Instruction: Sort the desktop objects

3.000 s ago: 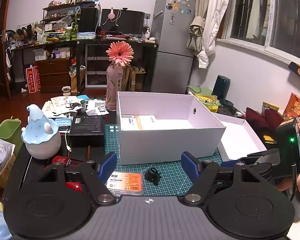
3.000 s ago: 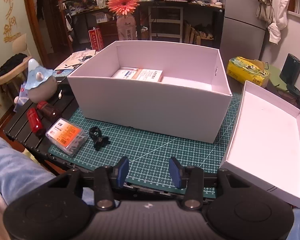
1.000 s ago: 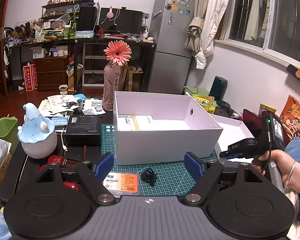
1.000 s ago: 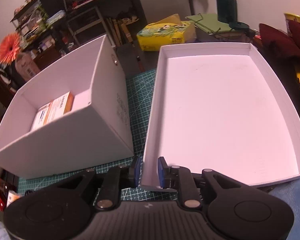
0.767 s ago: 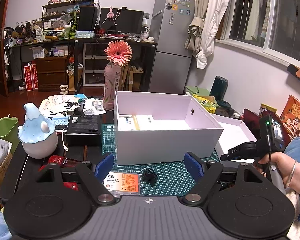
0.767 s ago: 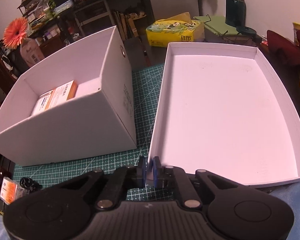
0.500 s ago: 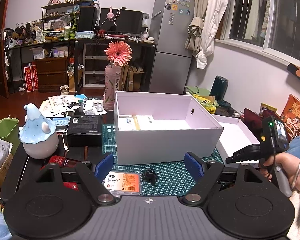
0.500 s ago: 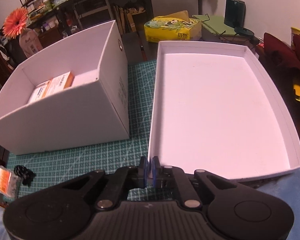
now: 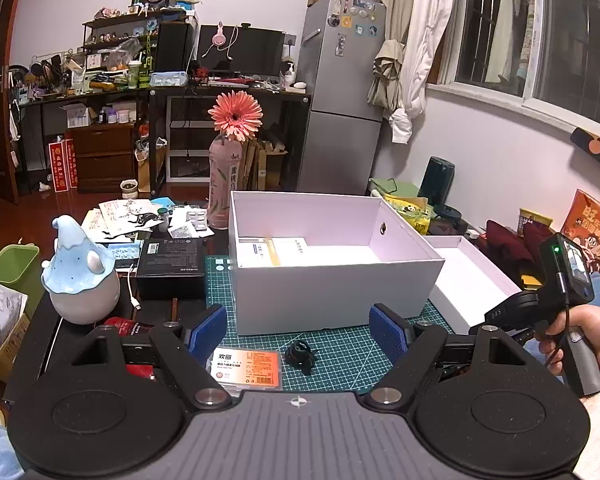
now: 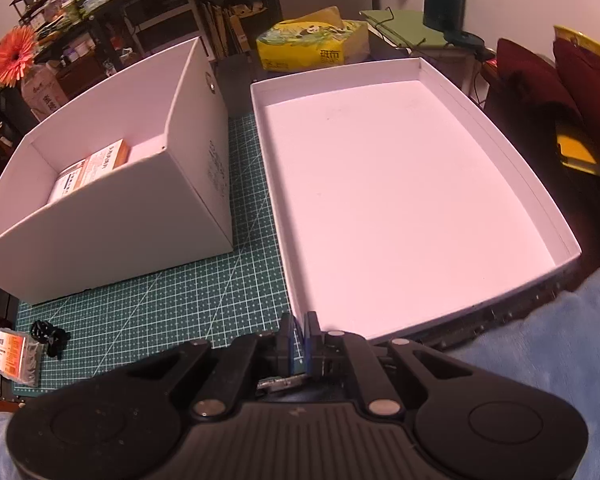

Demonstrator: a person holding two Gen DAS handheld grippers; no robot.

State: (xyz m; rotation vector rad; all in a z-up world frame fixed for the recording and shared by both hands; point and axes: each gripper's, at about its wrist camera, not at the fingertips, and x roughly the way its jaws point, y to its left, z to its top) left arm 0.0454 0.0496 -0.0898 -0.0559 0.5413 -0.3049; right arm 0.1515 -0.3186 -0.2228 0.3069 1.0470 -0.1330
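The bench (image 9: 168,308) carries a green cutting mat (image 10: 172,300) with a deep white box (image 10: 112,200) on it, open at the top, a white and orange carton (image 10: 96,168) lying inside toward its 10 o'clock corner. At 3 o'clock of the box, just beside it, sits the shallow white lid (image 10: 400,184), open side up.

The right tongs (image 10: 299,334) point steeply down at the lid's near corner, at its 7 o'clock, their blue pads pinched tight on the lid's thin side wall. In the left wrist view a hand (image 9: 576,340) at the far right grips this tool's handle from behind.

The left tongs (image 9: 298,330) hang over the near edge of the mat, tilted gently downward, jaws spread wide with nothing between the pads. Beneath them on the mat lie a small clear case with an orange label (image 9: 246,364) and, at its 3 o'clock, a black clip (image 9: 300,354). At 9 o'clock of the box stand a black carton (image 9: 170,258) and a blue and white figurine (image 9: 78,276).
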